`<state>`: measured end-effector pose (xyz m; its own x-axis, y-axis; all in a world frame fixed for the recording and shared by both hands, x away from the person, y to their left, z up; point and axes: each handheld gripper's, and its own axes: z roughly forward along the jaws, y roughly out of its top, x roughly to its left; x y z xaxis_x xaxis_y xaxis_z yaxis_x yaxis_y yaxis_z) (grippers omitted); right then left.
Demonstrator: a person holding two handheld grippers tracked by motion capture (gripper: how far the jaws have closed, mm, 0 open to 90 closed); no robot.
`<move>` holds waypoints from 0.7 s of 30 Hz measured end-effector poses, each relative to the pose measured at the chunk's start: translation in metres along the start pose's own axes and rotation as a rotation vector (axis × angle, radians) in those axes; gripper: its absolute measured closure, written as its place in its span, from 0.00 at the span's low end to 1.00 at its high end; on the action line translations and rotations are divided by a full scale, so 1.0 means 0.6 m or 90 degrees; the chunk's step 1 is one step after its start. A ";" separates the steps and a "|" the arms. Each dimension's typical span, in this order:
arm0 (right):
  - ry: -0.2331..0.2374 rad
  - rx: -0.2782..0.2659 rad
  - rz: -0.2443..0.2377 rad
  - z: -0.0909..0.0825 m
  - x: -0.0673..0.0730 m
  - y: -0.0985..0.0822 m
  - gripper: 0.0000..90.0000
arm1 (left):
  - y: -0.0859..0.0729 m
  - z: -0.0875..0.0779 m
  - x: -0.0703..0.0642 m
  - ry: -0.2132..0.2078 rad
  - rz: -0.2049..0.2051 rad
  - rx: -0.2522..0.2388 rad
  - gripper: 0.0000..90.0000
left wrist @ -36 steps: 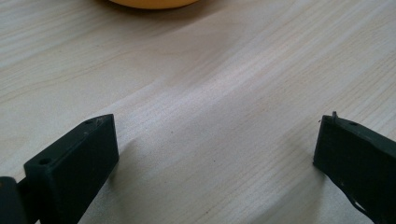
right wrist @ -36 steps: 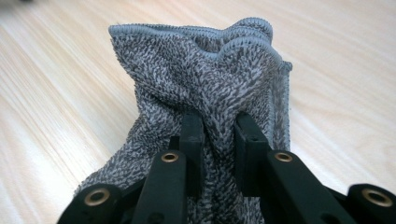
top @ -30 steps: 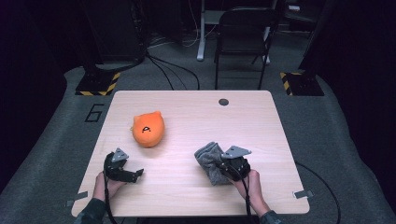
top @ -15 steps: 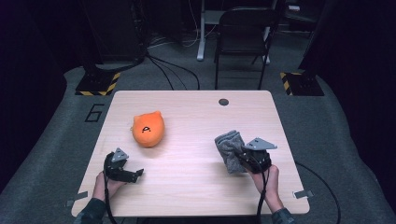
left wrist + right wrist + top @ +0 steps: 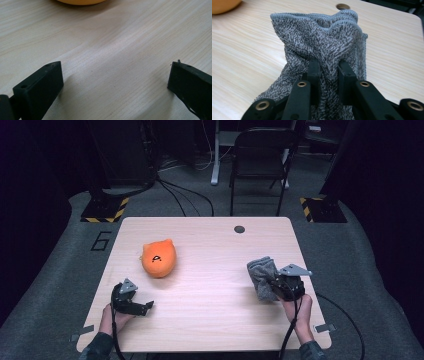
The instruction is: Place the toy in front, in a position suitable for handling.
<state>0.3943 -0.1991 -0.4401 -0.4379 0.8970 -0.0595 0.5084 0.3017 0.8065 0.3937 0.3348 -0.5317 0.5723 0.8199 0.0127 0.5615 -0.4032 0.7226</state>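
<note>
The right gripper [image 5: 328, 68] pinches a bunched fold of the grey towel [image 5: 322, 42], jaws nearly closed, so it lifts clear of the worktop [image 5: 210, 285]. The left gripper [image 5: 115, 82] rests there with jaws wide and empty, out of the way.

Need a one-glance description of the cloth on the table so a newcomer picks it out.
On the light wooden table, look to its right side, ahead of the person's right hand. There the right gripper pinches a bunched grey towel. It is fuzzy, grey and crumpled, unlike the smooth orange plush toy across the table.
</note>
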 end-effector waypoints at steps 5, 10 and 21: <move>-0.026 0.012 0.012 0.000 -0.033 -0.009 0.83 | 0.000 0.000 0.000 0.000 0.000 0.000 0.00; -0.058 0.033 0.020 0.004 -0.061 -0.022 0.82 | 0.000 0.000 0.000 0.000 0.001 0.000 0.00; -0.096 0.085 0.030 0.048 -0.083 -0.039 0.71 | 0.000 0.000 0.001 -0.004 0.003 0.003 0.00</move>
<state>0.4256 -0.2412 -0.4728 -0.3003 0.9463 -0.1196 0.6238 0.2897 0.7259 0.3940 0.3352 -0.5314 0.5785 0.8156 0.0126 0.5610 -0.4091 0.7197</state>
